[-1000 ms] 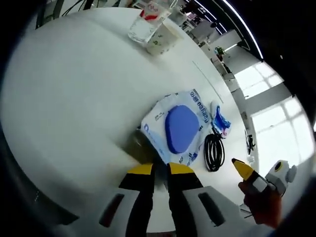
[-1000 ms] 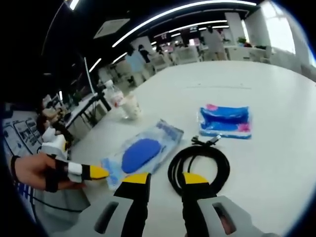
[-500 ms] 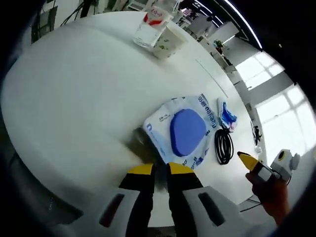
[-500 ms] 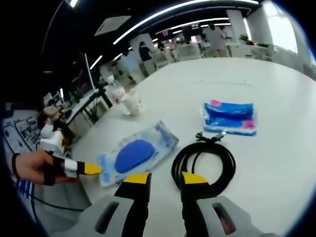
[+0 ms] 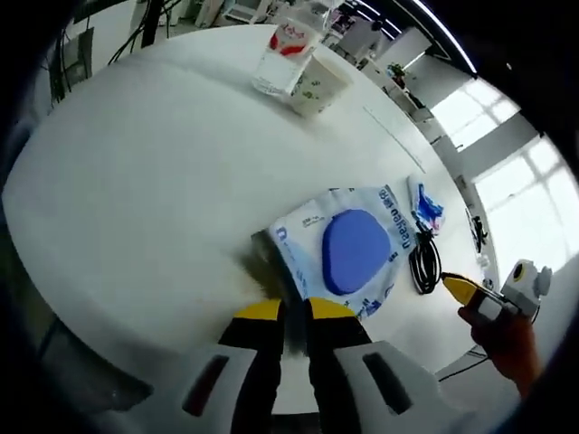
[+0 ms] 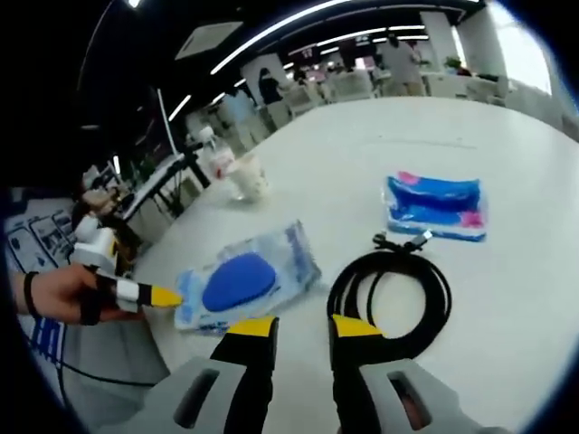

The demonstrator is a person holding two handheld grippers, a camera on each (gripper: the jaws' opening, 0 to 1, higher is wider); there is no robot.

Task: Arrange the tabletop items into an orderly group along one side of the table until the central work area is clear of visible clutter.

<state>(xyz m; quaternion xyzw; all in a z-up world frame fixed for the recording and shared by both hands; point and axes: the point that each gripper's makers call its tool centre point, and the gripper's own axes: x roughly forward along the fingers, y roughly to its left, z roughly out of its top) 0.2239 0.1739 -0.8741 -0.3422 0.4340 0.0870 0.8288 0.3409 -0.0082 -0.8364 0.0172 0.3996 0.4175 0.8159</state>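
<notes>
Wipes packet, white and blue with a blue oval lid, lies flat on the white table, and I have my left gripper at its near edge. The yellow-tipped jaws stand almost together with only a thin dark slit between them; I cannot tell whether they pinch the packet's edge or merely touch it. From my right gripper view the same packet sits left of a coiled black cable, with a small blue pouch beyond the coil. My right gripper hovers at the near side of the coil, its jaws parted by a narrow gap and holding nothing. Far across the table I see a plastic bottle and a paper cup standing side by side.
</notes>
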